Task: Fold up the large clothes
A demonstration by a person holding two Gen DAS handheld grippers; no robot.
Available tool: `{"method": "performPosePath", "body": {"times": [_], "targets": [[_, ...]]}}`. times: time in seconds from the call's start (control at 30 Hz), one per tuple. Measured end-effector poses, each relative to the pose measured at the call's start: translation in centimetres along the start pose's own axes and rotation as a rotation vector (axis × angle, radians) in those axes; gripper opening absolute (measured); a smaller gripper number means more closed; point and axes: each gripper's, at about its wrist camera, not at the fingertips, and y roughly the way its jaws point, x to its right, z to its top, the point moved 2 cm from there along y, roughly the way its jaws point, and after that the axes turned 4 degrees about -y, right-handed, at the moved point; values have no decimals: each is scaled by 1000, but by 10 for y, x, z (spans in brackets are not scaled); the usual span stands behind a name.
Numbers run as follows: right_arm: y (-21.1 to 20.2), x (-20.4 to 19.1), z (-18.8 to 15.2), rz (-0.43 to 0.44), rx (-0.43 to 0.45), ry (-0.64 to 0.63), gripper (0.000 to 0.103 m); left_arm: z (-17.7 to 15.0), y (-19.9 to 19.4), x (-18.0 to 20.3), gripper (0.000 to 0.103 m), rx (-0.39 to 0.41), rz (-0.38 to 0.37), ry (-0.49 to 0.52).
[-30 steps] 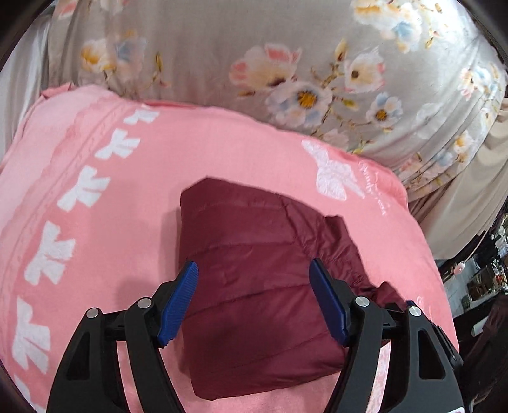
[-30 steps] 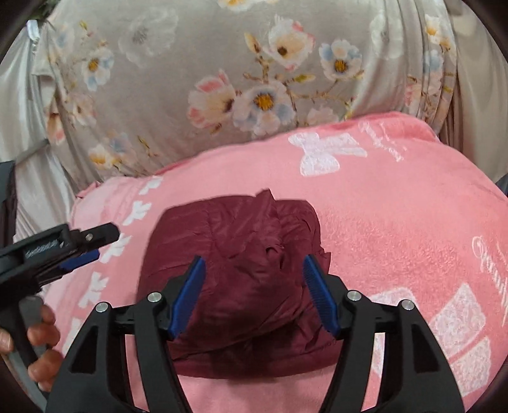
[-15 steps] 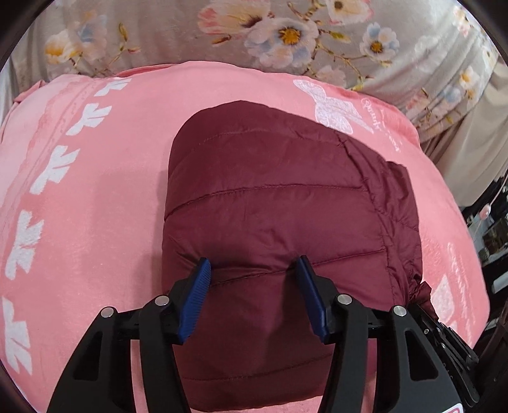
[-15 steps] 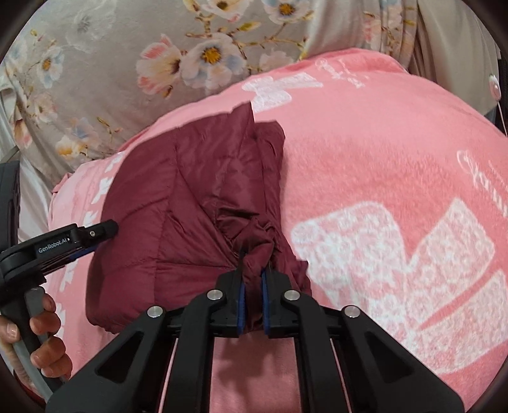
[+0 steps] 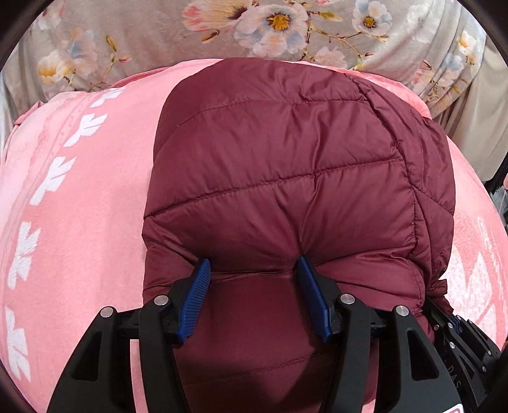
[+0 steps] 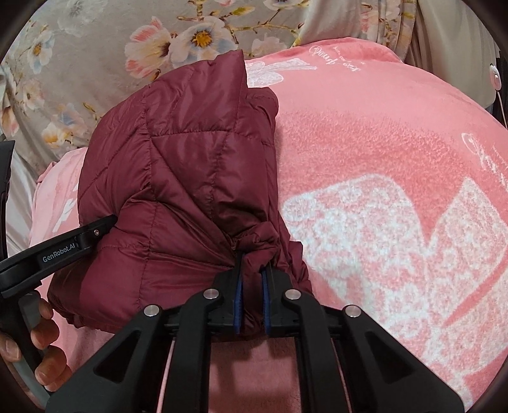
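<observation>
A folded dark red quilted jacket [image 5: 279, 178] lies on a pink blanket [image 5: 79, 222]. My left gripper [image 5: 254, 267] is open, its blue fingers pressed down into the jacket's near part with puffy fabric between them. My right gripper [image 6: 252, 263] is shut on a bunched near right edge of the jacket [image 6: 177, 178]. The left gripper's black body [image 6: 63, 251] and the hand holding it show at the left of the right wrist view.
The pink blanket [image 6: 397, 159] has white bow prints and covers the surface. A grey floral sheet [image 5: 285, 28] lies behind it. Room clutter shows at the far right edge [image 5: 500, 190].
Both grippers moved forward and down onto the jacket. My right gripper closed on its bunched edge. My left gripper narrowed somewhat and pressed into the fabric.
</observation>
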Motion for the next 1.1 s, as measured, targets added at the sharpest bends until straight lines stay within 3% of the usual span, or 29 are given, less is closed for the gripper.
{"method": "performPosePath", "body": {"times": [0.4, 0.5, 0.57, 0.67, 0.77, 0.9, 0.97, 1.1], "targets": [[3, -3, -5, -7, 15, -18, 7, -5, 6, 9, 56, 38, 44, 26], [0, -2, -2, 7, -13, -41, 8, -4, 1, 5, 55, 26, 17, 18], [-10, 2, 2, 8, -70, -36, 12, -1, -7, -2, 54, 5, -25, 5], [-29, 9, 9, -17, -98, -21, 31, 9, -25, -19, 54, -19, -80, -25], [-52, 13, 31, -25, -45, -20, 31, 32, -44, -37, 54, 15, -76, -46], [-62, 15, 85, 65, 38, 50, 40, 79, -54, -51, 54, 54, -55, -88], [-52, 15, 110, 113, 54, 75, 53, 97, -53, -51, 55, 58, -49, -92], [2, 25, 146, 198, -14, 206, 54, 133, -32, -47, 55, 24, -76, -114]]}}
